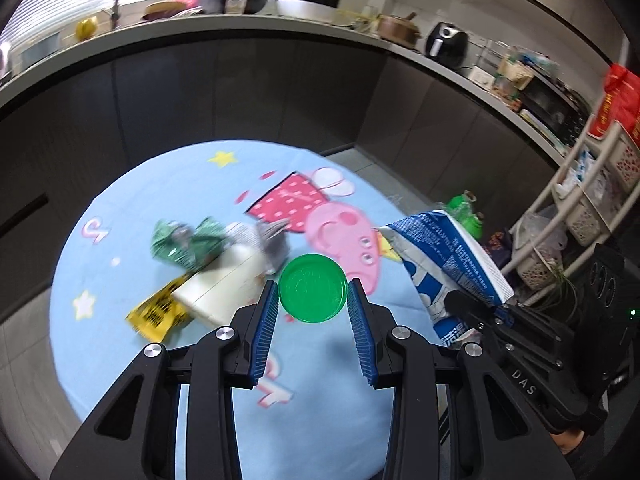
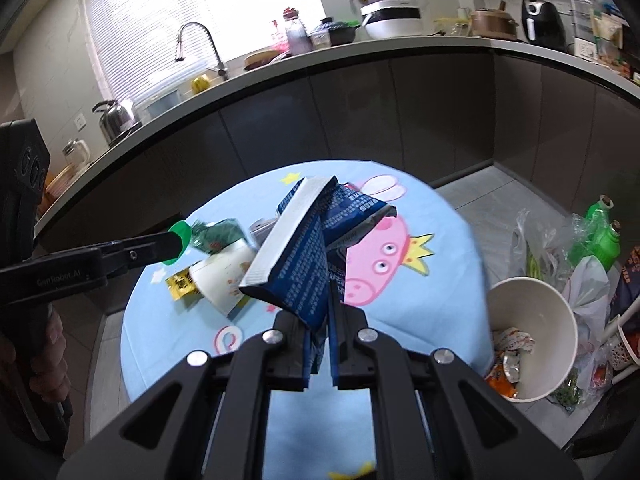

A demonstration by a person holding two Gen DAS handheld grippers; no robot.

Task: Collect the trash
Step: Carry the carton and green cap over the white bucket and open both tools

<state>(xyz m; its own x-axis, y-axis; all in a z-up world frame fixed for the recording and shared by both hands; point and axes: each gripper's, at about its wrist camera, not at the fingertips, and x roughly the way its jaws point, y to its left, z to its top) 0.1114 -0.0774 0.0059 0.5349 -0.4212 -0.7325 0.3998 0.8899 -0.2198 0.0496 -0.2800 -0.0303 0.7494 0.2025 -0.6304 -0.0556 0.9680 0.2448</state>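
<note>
A: What encloses the scene?

B: A curved grey countertop (image 2: 360, 50) over dark cabinet fronts (image 2: 304, 120), with pale tiled walls above.

A: And the light?

B: Daylight through a window with white blinds (image 2: 192, 12), behind a chrome tap (image 2: 196, 46).

A: Floor and furniture?

B: Grey floor tiles (image 2: 496, 208); a white storage rack (image 1: 592, 184) stands at the right.

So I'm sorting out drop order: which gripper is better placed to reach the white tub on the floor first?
Probably the right gripper. It grips the blue packet, and the white tub sits just right of it, beyond the table edge. The left gripper, holding the green lid, is on the far side.
</note>
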